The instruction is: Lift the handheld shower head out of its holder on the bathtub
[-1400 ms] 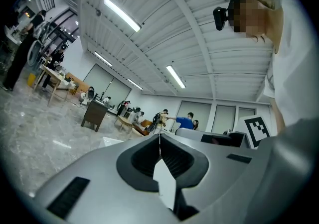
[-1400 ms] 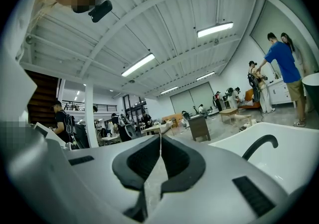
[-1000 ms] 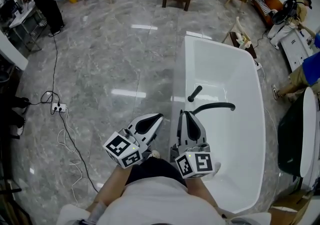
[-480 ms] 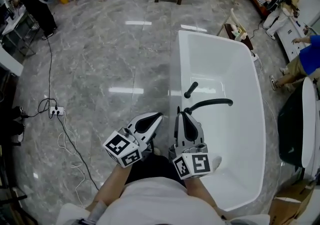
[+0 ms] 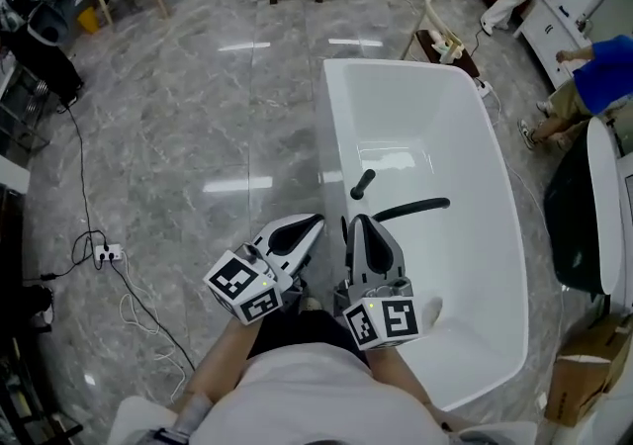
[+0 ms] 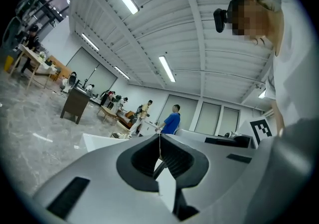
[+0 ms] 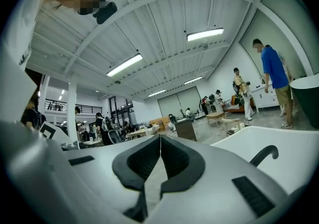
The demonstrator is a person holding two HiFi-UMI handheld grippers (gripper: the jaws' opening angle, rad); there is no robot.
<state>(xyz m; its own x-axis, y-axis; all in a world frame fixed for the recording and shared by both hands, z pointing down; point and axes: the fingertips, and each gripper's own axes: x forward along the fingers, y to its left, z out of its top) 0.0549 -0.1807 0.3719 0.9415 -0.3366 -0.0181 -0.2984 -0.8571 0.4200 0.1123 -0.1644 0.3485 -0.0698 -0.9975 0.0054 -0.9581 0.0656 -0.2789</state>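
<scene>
Head view: you hold both grippers level, side by side, at the tub's (image 5: 509, 225) near left edge. Your left gripper (image 5: 313, 225) has its jaws clenched together on nothing. Your right gripper (image 5: 357, 223) is likewise closed tight and empty, its tips over the tub's rim. The shower head (image 5: 363, 183), a short black stick, stands at the tub's left rim, ahead of the right gripper and apart from it. A black spout (image 5: 413, 207) curves over the basin just beside it.
</scene>
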